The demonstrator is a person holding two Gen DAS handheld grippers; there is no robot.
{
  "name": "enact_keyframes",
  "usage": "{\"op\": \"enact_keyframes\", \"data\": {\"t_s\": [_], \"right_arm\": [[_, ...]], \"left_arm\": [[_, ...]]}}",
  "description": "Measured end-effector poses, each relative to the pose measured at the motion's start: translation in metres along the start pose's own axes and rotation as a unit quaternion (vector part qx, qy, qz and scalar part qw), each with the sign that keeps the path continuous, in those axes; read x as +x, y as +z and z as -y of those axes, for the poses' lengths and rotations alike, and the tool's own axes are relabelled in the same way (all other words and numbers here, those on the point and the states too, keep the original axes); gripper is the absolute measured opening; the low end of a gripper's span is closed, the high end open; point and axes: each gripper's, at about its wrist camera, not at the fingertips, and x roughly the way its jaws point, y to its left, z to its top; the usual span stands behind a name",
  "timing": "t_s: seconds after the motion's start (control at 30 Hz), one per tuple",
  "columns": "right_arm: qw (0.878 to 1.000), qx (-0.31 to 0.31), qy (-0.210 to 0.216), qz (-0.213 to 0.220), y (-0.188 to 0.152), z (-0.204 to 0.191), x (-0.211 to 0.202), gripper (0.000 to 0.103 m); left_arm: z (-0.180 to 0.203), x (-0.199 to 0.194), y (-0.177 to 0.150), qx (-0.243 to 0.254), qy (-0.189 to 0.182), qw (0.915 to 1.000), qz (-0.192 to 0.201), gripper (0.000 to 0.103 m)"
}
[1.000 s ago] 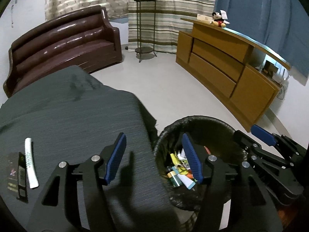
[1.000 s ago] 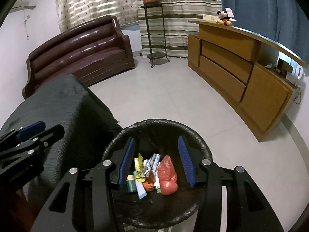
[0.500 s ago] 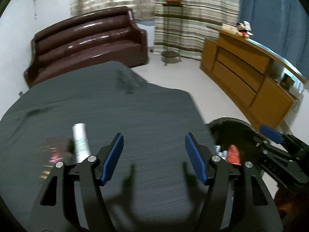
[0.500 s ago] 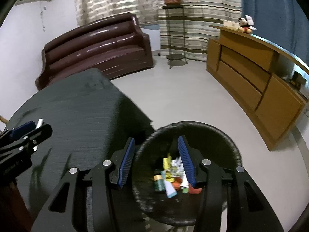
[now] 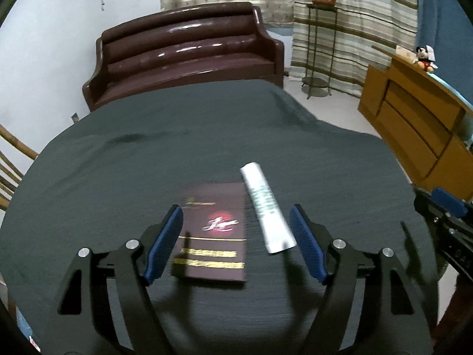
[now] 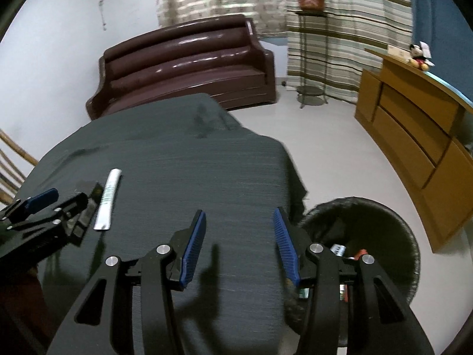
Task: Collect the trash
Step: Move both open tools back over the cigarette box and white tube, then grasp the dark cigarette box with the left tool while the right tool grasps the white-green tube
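A flat dark maroon box (image 5: 214,233) with gold stripes and a white tube (image 5: 267,207) lie side by side on the dark cloth-covered table (image 5: 177,136). My left gripper (image 5: 236,242) is open and empty, hovering just above them with both between its fingers. In the right wrist view the tube (image 6: 108,199) lies beside the left gripper (image 6: 44,207). My right gripper (image 6: 239,245) is open and empty over the table's right part. The black bin (image 6: 384,224) with trash inside stands on the floor to the right.
A brown sofa (image 5: 183,56) stands behind the table. A wooden sideboard (image 6: 419,136) runs along the right wall. A plant stand (image 5: 319,44) is at the back by the curtains. A wooden chair (image 5: 11,165) shows at the left edge.
Both grippers have swung left from over the bin to over the table. The left gripper now frames the box and tube; the bin has left its view.
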Motion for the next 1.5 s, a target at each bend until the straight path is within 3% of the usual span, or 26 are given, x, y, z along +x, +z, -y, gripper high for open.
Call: {"op": "enact_keyframes", "data": {"t_s": [0.23,0.57,0.67,0.73,0.93,1.1,1.5], "right_arm": [[1.000,-0.021,0.017,-0.006,0.004,-0.028,0.006,0.048],[0.999,-0.039,0.024,-0.015,0.006,-0.051,0.013,0.048],[0.999,-0.043,0.027,-0.017,0.007,-0.057,0.015,0.048],[0.998,-0.047,0.029,-0.017,0.008,-0.061,0.017,0.048],[0.997,-0.058,0.035,-0.022,0.009,-0.076,0.022,0.048],[0.996,-0.070,0.045,-0.024,0.011,-0.091,0.028,0.048],[0.992,-0.091,0.072,-0.047,0.019,-0.126,0.053,0.048]], "left_arm": [[-0.017,0.014,-0.004,-0.007,0.001,0.9998,-0.020,0.073],[-0.036,0.041,-0.004,-0.031,-0.031,0.9968,-0.067,0.073],[-0.039,0.041,-0.005,-0.031,-0.038,0.9966,-0.066,0.066],[-0.039,0.040,-0.006,-0.021,-0.036,0.9972,-0.062,0.054],[-0.049,0.034,-0.010,-0.027,-0.054,0.9970,-0.049,0.053],[-0.058,0.027,-0.010,-0.029,-0.047,0.9978,-0.037,0.053],[-0.114,0.018,-0.015,-0.060,0.007,0.9978,-0.027,0.053]]}}
